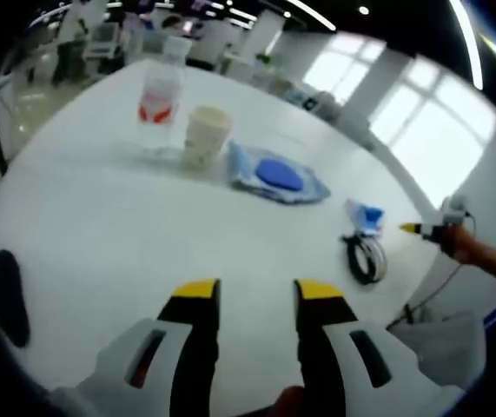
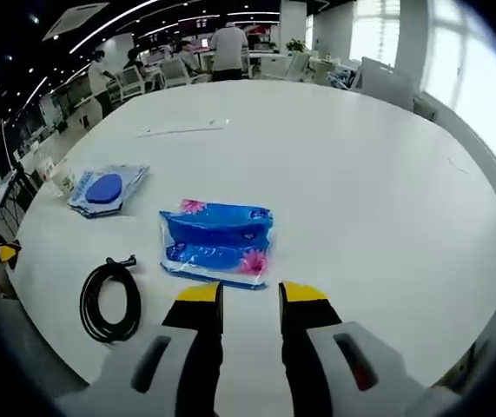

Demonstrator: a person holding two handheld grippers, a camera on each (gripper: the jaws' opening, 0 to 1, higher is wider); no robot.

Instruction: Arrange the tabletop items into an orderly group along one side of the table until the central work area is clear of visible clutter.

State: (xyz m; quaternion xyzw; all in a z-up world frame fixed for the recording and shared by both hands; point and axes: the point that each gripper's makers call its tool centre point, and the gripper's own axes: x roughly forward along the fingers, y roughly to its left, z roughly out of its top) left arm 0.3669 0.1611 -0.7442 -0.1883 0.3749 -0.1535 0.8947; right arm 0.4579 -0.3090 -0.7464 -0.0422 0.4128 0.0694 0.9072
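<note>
On the white table [image 1: 100, 226], the left gripper view has a clear water bottle [image 1: 161, 100] beside a paper cup [image 1: 206, 135], then a blue wipes pack [image 1: 275, 174], a small blue tissue pack [image 1: 365, 214] and a coiled black cable [image 1: 365, 257]. My left gripper [image 1: 256, 292] hovers open over bare tabletop, well short of them. In the right gripper view the blue tissue pack [image 2: 219, 241] lies just beyond my open right gripper [image 2: 252, 293], with the cable [image 2: 110, 300] to its left and the wipes pack [image 2: 104, 189] farther left. Neither gripper holds anything.
A dark oval [image 1: 6, 295] sits on the table at the left. A thin pale strip [image 2: 182, 130] lies far across the table [image 2: 360, 191]. The right gripper [image 1: 439, 228] and a hand [image 1: 482, 252] show at the table's edge. Chairs and people stand beyond the far rim.
</note>
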